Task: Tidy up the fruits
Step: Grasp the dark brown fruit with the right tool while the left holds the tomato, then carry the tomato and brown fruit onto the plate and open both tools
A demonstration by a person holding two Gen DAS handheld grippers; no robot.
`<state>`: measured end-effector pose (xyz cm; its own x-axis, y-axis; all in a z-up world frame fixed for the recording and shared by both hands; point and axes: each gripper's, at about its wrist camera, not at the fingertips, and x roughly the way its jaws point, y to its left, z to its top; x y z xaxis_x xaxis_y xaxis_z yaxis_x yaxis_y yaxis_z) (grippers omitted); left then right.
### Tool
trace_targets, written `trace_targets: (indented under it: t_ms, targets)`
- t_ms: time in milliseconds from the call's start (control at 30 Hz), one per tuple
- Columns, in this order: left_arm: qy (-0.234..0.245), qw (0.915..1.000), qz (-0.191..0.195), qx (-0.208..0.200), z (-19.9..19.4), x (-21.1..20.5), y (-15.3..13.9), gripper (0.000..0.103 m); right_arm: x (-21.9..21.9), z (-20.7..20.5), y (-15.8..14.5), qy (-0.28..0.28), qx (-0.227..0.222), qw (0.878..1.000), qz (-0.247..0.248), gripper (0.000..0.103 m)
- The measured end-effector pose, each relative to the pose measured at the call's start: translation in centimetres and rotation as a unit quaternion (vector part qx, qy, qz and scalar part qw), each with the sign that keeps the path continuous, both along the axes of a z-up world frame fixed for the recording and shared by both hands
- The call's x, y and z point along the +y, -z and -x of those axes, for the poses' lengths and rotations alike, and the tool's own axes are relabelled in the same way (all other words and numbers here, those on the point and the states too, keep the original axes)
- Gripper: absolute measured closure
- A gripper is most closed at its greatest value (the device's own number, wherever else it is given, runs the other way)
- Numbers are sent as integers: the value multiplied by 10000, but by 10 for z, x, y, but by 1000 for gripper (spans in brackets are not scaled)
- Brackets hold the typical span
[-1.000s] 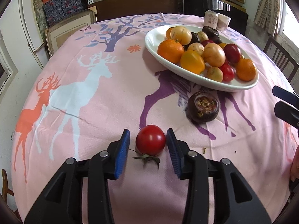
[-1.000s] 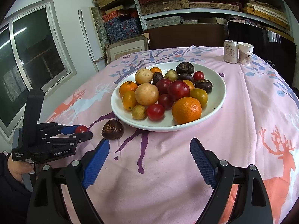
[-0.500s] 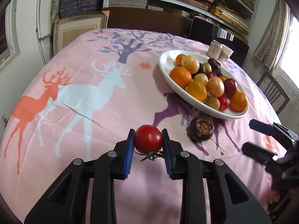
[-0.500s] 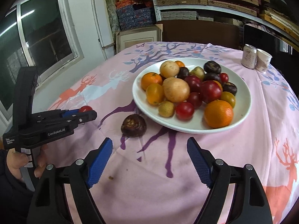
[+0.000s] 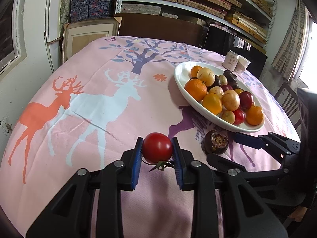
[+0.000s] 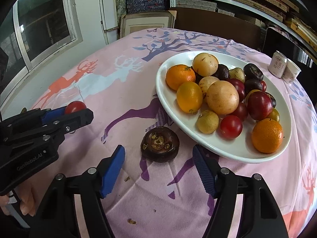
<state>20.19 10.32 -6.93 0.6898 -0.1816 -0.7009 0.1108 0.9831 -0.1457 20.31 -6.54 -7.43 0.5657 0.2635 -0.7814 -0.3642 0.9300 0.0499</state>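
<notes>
Moved since earlier: left gripper (image 5: 157,148) has closed on the red tomato (image 5: 157,147) and raised it slightly off the cloth; right gripper (image 6: 158,158) has come close to the dark brown fruit (image 6: 160,147), its jaws just narrowing, pads not touching it.
Tomato: clamped between the blue pads, round, green stem end pointing down toward the camera.
Brown fruit: on the pink tablecloth (image 5: 99,119) just beside the near rim of the white bowl (image 6: 164,91), flat-lying, open scarred end facing up.
Open room: wide bare cloth left of the bowl; table edge near the left gripper.
Bowl contents: oranges, yellow-tan fruits, red tomatoes, dark purple fruits, heaped.
Behind bowl: can (image 6: 278,64) and paper cup (image 6: 292,73), touching.
</notes>
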Motion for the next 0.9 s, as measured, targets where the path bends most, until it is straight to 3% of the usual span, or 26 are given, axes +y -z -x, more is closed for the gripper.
trace_targets:
  t_ms: [433, 633, 900]
  targets:
    - [2, 10000, -25, 28, 0, -1, 1, 75, 15, -8, 5, -77, 124, 9998, 166, 40]
    - [3, 10000, -20, 60, -1, -1, 2, 75, 13, -11, 10, -45, 193, 9996, 215, 60]
    - [9, 10000, 0, 69, -1, -1, 3, 75, 4, 0, 5, -115, 245, 9996, -28, 61]
